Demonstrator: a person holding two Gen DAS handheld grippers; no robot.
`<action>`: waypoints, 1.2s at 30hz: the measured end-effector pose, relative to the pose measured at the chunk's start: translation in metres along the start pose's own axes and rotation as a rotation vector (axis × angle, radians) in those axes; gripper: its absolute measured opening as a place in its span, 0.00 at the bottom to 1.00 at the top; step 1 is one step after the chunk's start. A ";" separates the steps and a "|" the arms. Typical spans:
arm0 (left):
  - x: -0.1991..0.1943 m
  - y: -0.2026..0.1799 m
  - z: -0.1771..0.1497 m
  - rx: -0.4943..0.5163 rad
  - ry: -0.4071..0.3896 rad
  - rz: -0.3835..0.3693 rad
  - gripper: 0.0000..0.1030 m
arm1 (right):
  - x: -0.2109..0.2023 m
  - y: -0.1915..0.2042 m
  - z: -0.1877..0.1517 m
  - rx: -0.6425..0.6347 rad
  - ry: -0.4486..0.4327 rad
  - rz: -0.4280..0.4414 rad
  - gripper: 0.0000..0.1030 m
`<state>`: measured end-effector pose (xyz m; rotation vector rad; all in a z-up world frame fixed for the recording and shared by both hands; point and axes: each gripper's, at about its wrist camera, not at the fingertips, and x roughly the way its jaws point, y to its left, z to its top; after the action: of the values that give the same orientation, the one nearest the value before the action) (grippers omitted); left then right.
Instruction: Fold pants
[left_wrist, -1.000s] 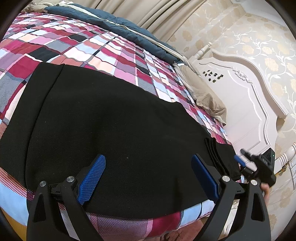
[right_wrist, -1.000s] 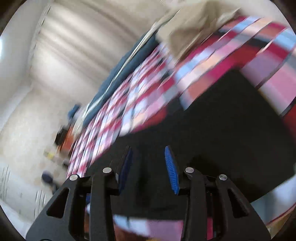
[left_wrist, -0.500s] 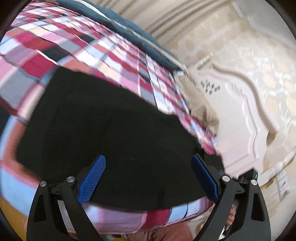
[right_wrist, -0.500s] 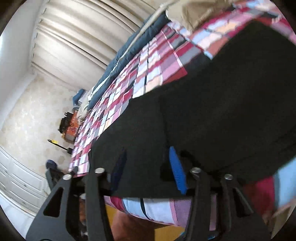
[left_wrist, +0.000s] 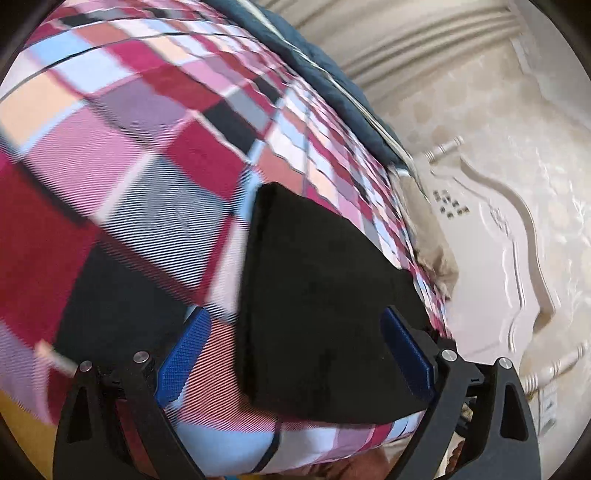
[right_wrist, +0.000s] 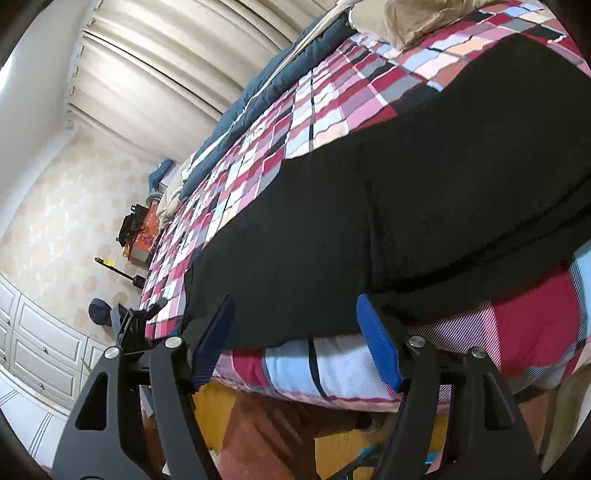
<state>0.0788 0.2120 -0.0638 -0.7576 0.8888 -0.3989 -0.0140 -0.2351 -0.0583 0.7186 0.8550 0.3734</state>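
Black pants (left_wrist: 317, 302) lie flat on a plaid bedspread (left_wrist: 122, 155) near the bed's front edge. In the left wrist view my left gripper (left_wrist: 291, 350) is open and empty, its blue pads straddling the pants' near left end. In the right wrist view the pants (right_wrist: 388, 206) stretch along the bed edge. My right gripper (right_wrist: 295, 343) is open and empty, just below and in front of the pants' front hem. The left gripper also shows far left in that view (right_wrist: 133, 325).
A white carved headboard (left_wrist: 491, 258) and a beige pillow (left_wrist: 439, 258) stand to the right. A dark blue duvet (right_wrist: 258, 96) lies along the far side. White cabinets (right_wrist: 40, 350) and curtains (right_wrist: 166, 62) are beyond. The orange floor (right_wrist: 214, 413) is below the bed edge.
My left gripper has swung left toward the pants' end, so more bedspread shows. My right gripper has opened wider and dropped back toward the bed's front edge.
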 end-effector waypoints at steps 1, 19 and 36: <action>0.003 0.000 0.001 -0.006 0.009 -0.019 0.82 | 0.001 0.002 -0.002 0.000 0.006 0.002 0.66; 0.024 0.008 0.004 -0.193 0.024 -0.087 0.14 | 0.007 0.013 -0.009 0.000 0.019 0.026 0.68; 0.024 -0.209 0.013 0.278 -0.004 -0.093 0.14 | -0.025 0.006 -0.007 0.016 -0.048 0.060 0.68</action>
<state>0.1010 0.0615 0.0821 -0.5440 0.7764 -0.5900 -0.0349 -0.2414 -0.0436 0.7665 0.7935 0.4014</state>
